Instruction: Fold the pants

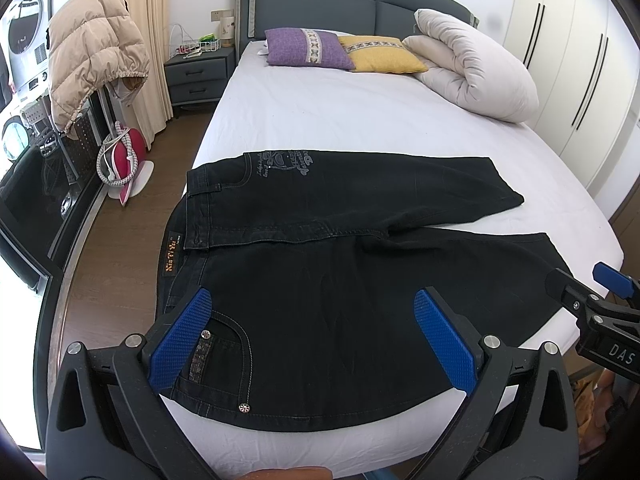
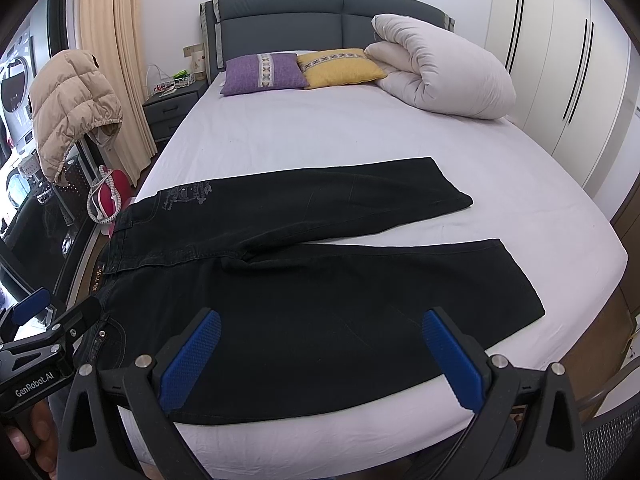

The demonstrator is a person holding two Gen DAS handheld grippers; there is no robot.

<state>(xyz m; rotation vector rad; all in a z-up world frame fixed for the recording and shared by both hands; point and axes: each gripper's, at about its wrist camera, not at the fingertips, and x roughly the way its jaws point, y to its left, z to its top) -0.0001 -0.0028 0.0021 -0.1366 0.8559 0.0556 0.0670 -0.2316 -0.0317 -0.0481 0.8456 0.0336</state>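
With the black pants [image 1: 320,248] spread flat on the bed [image 1: 320,120], the left gripper [image 1: 316,336] and right gripper [image 2: 320,356], both gaping empty above the near leg, should pinch waistband and hem evenly.

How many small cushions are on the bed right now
2. The purple cushion lies at the head of the bed, against the headboard; the yellow cushion sits to its right, touching it, beside the rolled duvet. Others could be hidden behind the duvet.
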